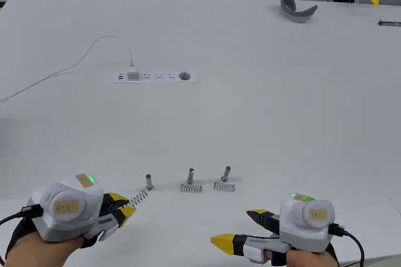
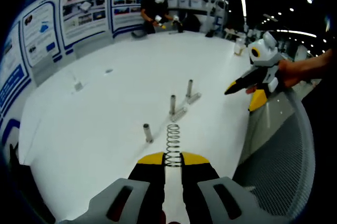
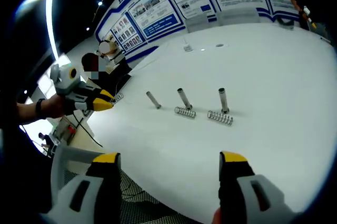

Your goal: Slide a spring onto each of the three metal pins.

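Left gripper view: the left hand-held gripper (image 2: pixel 172 160) is clamped on a spring (image 2: pixel 172 139) near the left pin (image 2: pixel 148 132). The right hand-held gripper (image 3: pixel 169 158) stands apart. Farther on the table (image 1: pixel 250 110), a second spring (image 1: pixel 191 187) lies just beside the middle pin (image 1: pixel 190 175), and a third spring (image 1: pixel 223 186) just beside the right pin (image 1: pixel 226 173).

A broad white matte table (image 1: pixel 282 110) carries three short upright grey metal pins in a row near its front edge: left pin (image 1: pixel 149 182), middle pin (image 1: pixel 190 175), right pin (image 1: pixel 225 173); a small coiled wire spring (image 1: pixel 191 187) lies touching the middle pin's foot; a second coiled spring (image 1: pixel 223 186) lies likewise at the right pin; farther back lies a long white power strip (image 1: pixel 153 77) with its thin white cable (image 1: pixel 69 66); near the far edge rests a grey curved object (image 1: pixel 297 6).
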A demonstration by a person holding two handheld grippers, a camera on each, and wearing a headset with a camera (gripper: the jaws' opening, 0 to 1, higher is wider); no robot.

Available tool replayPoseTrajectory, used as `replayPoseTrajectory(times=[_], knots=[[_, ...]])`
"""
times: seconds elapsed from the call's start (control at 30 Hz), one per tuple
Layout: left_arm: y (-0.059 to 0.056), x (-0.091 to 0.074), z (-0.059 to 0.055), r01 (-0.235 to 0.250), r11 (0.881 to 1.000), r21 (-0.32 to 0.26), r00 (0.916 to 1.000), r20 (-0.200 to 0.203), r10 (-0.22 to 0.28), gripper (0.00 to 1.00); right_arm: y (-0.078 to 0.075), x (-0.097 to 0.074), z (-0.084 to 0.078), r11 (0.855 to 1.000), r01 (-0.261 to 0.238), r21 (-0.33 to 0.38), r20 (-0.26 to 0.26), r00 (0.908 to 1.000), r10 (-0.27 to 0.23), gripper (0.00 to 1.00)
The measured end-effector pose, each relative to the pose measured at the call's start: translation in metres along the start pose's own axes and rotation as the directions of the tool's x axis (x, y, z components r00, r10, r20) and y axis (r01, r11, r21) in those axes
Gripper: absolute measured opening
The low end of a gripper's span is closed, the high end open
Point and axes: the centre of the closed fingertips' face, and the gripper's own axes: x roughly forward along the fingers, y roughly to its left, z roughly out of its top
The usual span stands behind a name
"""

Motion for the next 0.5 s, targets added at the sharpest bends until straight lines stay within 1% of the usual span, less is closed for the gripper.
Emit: replayPoseTrajectory(times=[0.23,0.33,0.37,0.4,0.5], knots=[[-0.007,-0.001,0.015,0.015,1.000,0.027,0.9995,0.026,-0.016,0.10,0.004,0.002,0.006,1.000,-0.023,0.001,0.010,0.9997,0.023,0.75],[-0.010,0.001,0.022,0.026,0.999,0.044,0.9990,0.035,-0.027,0.10,0.005,0.003,0.012,0.999,-0.039,0.002,0.020,0.9990,0.039,0.74],[-0.011,0.001,0.023,0.028,0.998,0.049,0.9989,0.037,-0.030,0.10,0.006,0.002,0.015,0.999,-0.044,0.005,0.027,0.9987,0.044,0.72],[-0.013,0.002,0.025,0.032,0.998,0.058,0.9987,0.038,-0.035,0.10,0.009,0.002,0.020,0.998,-0.063,0.017,0.043,0.9972,0.062,0.70],[-0.014,0.004,0.026,0.039,0.997,0.071,0.9984,0.038,-0.042,0.10,0.016,0.000,0.031,0.993,-0.111,0.048,0.079,0.9911,0.107,0.59]])
